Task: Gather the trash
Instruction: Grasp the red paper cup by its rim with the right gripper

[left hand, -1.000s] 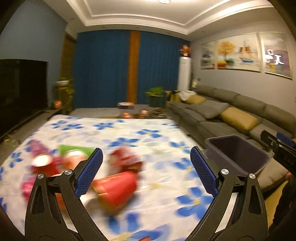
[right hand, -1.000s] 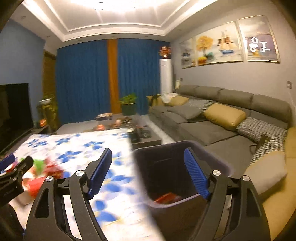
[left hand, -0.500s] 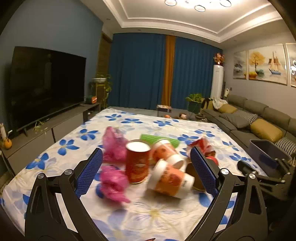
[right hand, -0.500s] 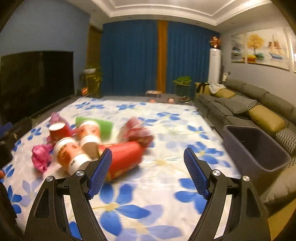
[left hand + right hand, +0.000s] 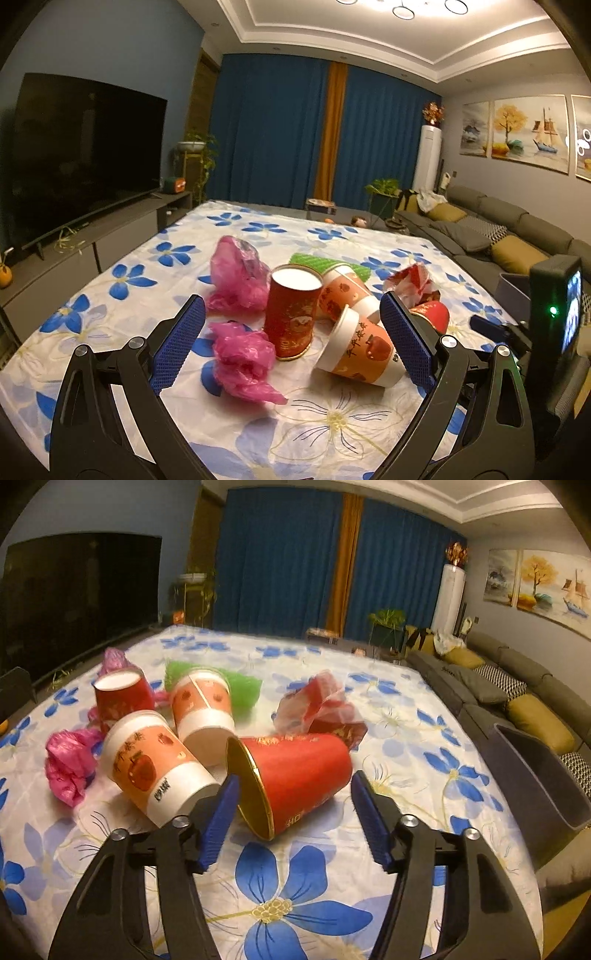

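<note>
The right gripper (image 5: 291,805) has just been narrowing its jaws, yet they are parted with nothing pressed between the blue pads; the tipped red cup (image 5: 291,775) lies on its side just past the tips, gold-rimmed mouth turned toward the camera, on the flowered tablecloth (image 5: 295,904). The left gripper (image 5: 291,343) stands wide open and empty, its pads framing the rest of the litter: an upright red cup (image 5: 293,314), a fallen orange-and-white cup (image 5: 360,350) with a second one (image 5: 341,293) behind it, two crumpled pink bags (image 5: 243,363) (image 5: 238,278), a green ribbed sheet (image 5: 325,262) and a crumpled red-and-white wrapper (image 5: 410,280). These paper cups look light and thin-walled, so I judge they would crush under a hard squeeze and roll if nudged; pinching the red cup across its body near the stiffer rolled rim seems the safest hold. The bags are soft and would bunch up under any pinch. The dark bin (image 5: 535,771) waits off the table's right edge, beside the sofa (image 5: 517,679). Chinese characters run along the orange cups and gold lettering marks the red ones, "HO" being all that reads near the tipped cup's base; a small dark mark on the white band is too blurred to make out
</note>
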Available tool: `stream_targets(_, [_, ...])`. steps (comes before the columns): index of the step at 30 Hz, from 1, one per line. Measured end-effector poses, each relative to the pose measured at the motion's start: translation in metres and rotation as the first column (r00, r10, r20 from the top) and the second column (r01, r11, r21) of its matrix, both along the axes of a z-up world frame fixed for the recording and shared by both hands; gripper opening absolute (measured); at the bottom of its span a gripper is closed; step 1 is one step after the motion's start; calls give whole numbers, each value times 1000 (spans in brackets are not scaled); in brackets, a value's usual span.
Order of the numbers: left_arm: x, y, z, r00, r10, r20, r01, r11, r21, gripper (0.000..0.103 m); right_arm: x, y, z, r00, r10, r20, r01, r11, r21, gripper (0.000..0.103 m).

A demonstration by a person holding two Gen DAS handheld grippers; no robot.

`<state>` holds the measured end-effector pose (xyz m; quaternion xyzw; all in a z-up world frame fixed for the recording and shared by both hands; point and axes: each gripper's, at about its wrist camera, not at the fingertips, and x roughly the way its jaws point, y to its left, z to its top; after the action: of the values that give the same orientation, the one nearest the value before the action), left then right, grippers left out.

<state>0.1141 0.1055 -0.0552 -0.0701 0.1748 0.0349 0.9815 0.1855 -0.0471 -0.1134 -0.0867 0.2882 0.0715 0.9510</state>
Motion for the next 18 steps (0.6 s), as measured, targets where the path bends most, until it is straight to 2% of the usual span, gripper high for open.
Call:
stream_targets(3, [10,-4,-6,998,-56,-29,56,998,-7,92,3,2,-1,1000,-2,-3,2,1000,-13,44])
stream_targets(5, [17,-6,-11,995,-88,-54,88,996,-14,89,7,3,-3,1000,3,-21,-4,1000,-19,24])
stream_targets(8, [30,-7,-19,986,-130,-100,127,991,-35,83,7,3,-4,1000,6,-21,-7,1000,-22,10])
stream_targets(11, [38,-7,-25,977,-170,-127,164,985,-60,79,2,-2,-1,1000,3,3,-3,1000,-24,5])
stream_targets(15, [51,-8,-32,964,-211,-164,202,977,-75,70,-6,-16,6,1000,-12,17,12,1000,19,5])
stream_targets(18, [60,-8,-39,945,-259,-198,241,964,-111,63,-12,-22,11,1000,-11,26,10,999,34,5])
